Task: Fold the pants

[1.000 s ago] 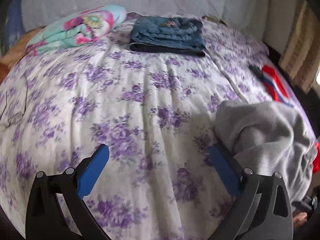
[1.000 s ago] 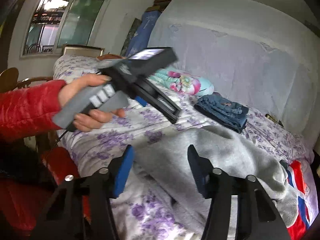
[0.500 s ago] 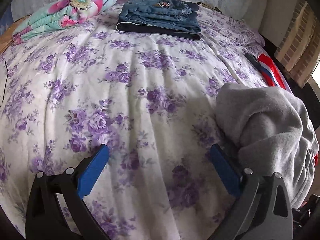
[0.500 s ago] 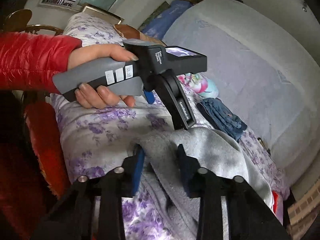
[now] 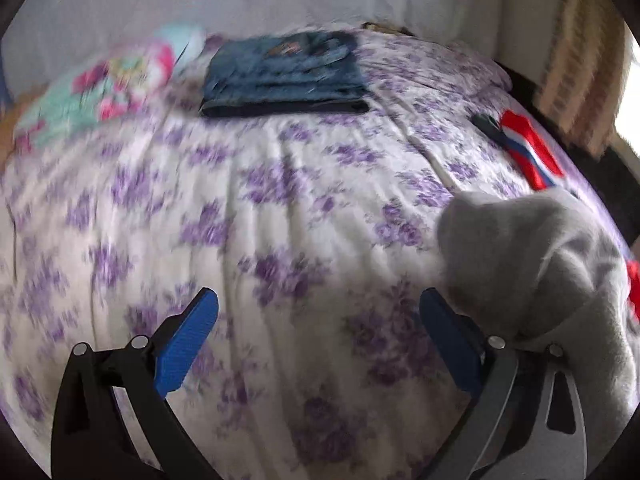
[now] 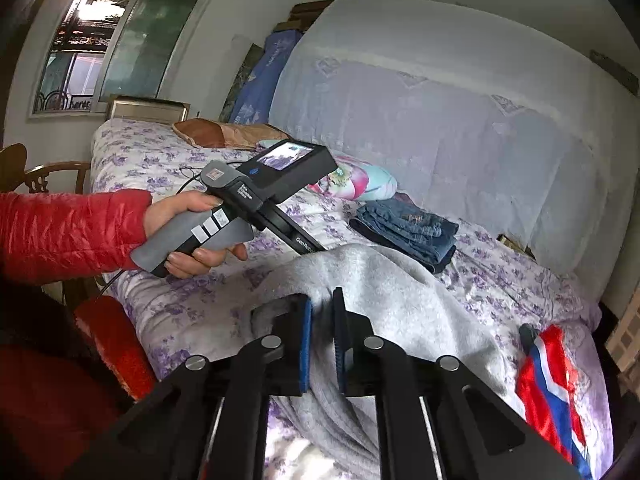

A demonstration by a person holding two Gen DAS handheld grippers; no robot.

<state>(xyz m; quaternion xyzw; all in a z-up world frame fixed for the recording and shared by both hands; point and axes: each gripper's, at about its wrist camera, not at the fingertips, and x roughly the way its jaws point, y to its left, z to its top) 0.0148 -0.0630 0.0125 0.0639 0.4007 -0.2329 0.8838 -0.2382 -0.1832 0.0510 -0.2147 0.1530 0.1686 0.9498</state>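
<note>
Right wrist view takes in the room: window (image 6: 116, 40), a wooden chair (image 6: 44, 178) at the bedside, a brown pillow (image 6: 224, 134) at the head of the bed, and the person's left hand (image 6: 188, 232) in a red sleeve (image 6: 68, 232) gripping the left tool's handle. None of that shows from the left wrist view, which is blurred and looks flat across the floral bedspread (image 5: 240, 208).

Both views show the folded jeans (image 5: 284, 76) far across the bed, a rolled floral blanket (image 5: 104, 88) just beside them, and a red, white and blue cloth (image 5: 528, 148) near the bed's edge.

Grey pants (image 6: 384, 304) lie bunched on the near side of the bed, a fold raised up.

Right gripper (image 6: 322, 336): blue pads drawn close, pinching that raised fold of grey fabric between them.

Left gripper (image 5: 320, 340): fingers spread wide over bare bedspread, nothing between them. Its right finger (image 5: 448, 340) sits against the edge of the grey heap; whether it actually touches, cannot tell.
</note>
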